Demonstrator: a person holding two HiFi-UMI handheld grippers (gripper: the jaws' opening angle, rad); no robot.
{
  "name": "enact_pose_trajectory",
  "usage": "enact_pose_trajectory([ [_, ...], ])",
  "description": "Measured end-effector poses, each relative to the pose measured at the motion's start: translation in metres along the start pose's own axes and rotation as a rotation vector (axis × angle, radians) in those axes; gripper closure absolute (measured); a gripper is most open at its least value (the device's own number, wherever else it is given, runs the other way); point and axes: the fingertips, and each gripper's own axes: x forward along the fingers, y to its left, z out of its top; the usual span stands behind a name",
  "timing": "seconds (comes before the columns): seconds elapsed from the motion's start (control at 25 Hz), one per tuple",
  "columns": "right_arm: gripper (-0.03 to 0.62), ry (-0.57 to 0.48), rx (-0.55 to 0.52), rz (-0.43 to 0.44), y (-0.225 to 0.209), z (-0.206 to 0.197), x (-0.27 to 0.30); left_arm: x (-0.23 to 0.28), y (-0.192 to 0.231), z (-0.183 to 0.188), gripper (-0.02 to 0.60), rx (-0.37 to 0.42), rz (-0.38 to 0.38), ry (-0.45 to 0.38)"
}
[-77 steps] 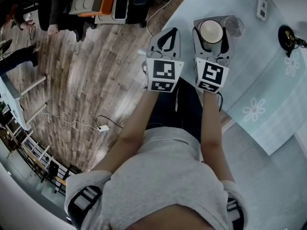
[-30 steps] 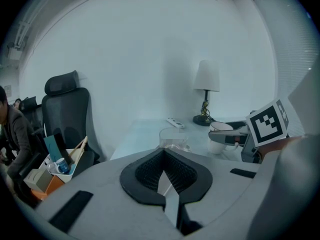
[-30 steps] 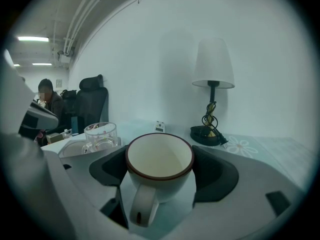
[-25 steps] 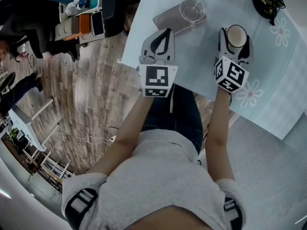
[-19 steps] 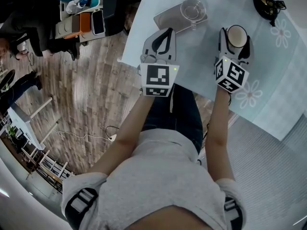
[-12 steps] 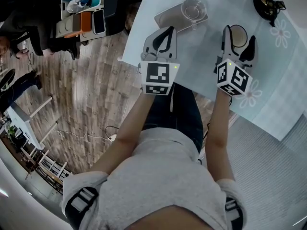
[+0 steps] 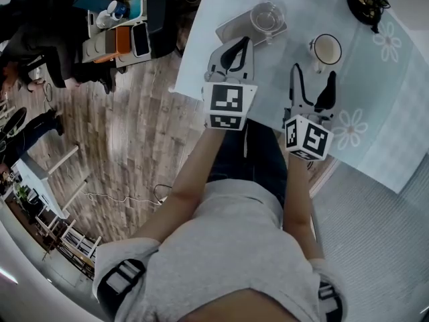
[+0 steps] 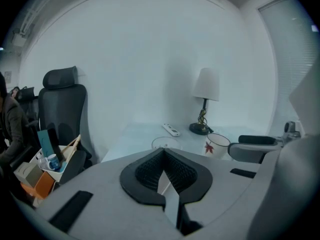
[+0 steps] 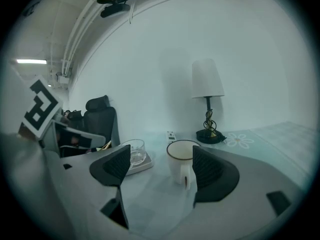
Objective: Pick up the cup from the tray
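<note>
The cup (image 7: 326,49) stands upright on the tabletop (image 7: 375,113), off the tray (image 7: 231,30) and well to its right, with its handle turned toward you. Your right tongs (image 7: 313,84) are wide open and grip nothing; the cup sits just ahead of their tips, and neither pad touches it. In the right gripper view the cup (image 9: 182,165) shows between the spread jaws, beyond them. Your left tongs (image 7: 234,47) are fully closed and empty, hovering at the tabletop's near edge just short of the tray, where a clear glass (image 7: 267,17) stands.
</note>
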Motion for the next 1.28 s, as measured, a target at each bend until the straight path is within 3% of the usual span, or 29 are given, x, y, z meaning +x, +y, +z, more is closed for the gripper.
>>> enact_pose_trajectory([
  [0.24, 0.252, 0.044, 0.017, 0.032, 0.016, -0.019, -0.026, 0.015, -0.005, 0.002, 0.572, 0.007, -0.01, 0.019],
  [0.36, 0.252, 0.054, 0.038, 0.022, 0.015, -0.025, -0.031, 0.027, -0.008, 0.003, 0.422, 0.002, -0.029, 0.03],
  [0.68, 0.252, 0.067, 0.055, -0.013, 0.006, -0.032, -0.032, 0.065, -0.004, -0.005, 0.169, 0.089, 0.008, 0.12],
  [1.08, 0.252, 0.096, 0.076, -0.009, 0.0, -0.042, -0.022, 0.101, -0.011, -0.019, 0.143, 0.121, -0.043, 0.27],
  [1.28, 0.252, 0.111, 0.08, 0.006, 0.004, -0.046, -0.016, 0.114, -0.013, -0.018, 0.144, 0.136, -0.073, 0.295],
])
